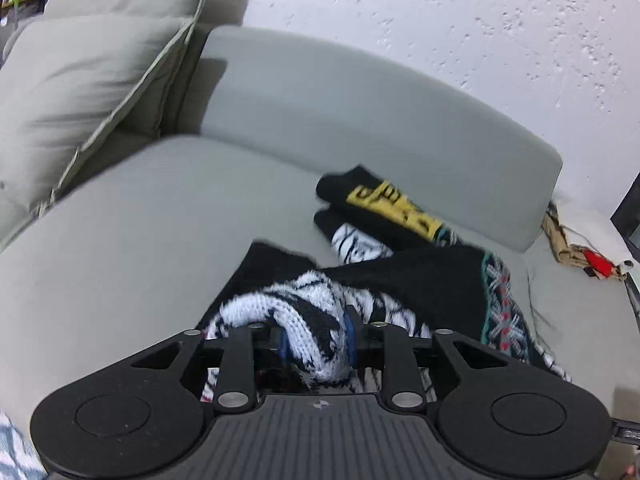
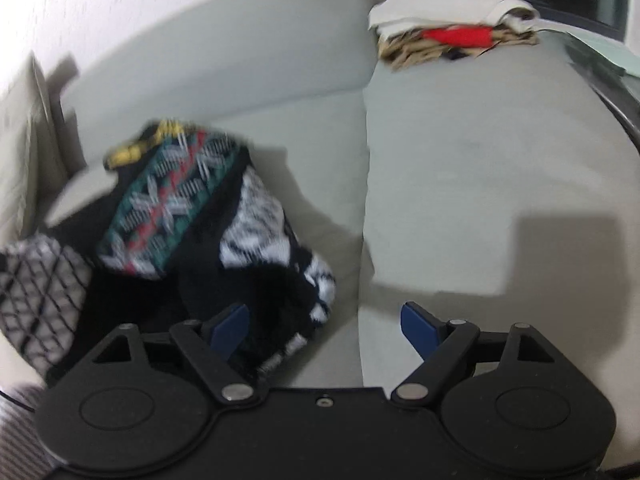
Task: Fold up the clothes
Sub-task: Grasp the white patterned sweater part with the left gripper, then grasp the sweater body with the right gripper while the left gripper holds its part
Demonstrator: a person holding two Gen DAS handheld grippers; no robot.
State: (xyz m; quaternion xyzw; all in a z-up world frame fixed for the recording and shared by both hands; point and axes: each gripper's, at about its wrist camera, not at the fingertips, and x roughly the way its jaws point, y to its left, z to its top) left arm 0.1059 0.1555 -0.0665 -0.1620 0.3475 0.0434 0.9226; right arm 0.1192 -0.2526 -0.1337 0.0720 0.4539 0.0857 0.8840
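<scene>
- The grey sofa (image 1: pixel 120 264) fills most of what I see ahead of both tongs; its backrest (image 1: pixel 360 120) runs across beyond them, and two grey cushions (image 1: pixel 72 92) lean far off to the left of my left tongs.
- The black patterned sweater (image 1: pixel 420 280) lies bunched on the seat directly in front of my left tongs and spreads away to their right; a teal, red and white band (image 2: pixel 160 208) crosses it, ahead and to the left of my right tongs; a yellow print (image 1: pixel 396 208) shows on the part farthest from my left tongs.
- A small folded pile (image 2: pixel 452 40) with a red patch sits well beyond my right tongs, at the seat's far end.
- My left tongs (image 1: pixel 316 340) are nearly closed, clamped on a white-and-black knitted roll of the sweater.
- My right tongs (image 2: pixel 324 324) stand wide apart, gripping nothing; the left blue pad (image 2: pixel 230 326) lies against the sweater's black edge; the right pad (image 2: pixel 418 326) is over bare seat.
</scene>
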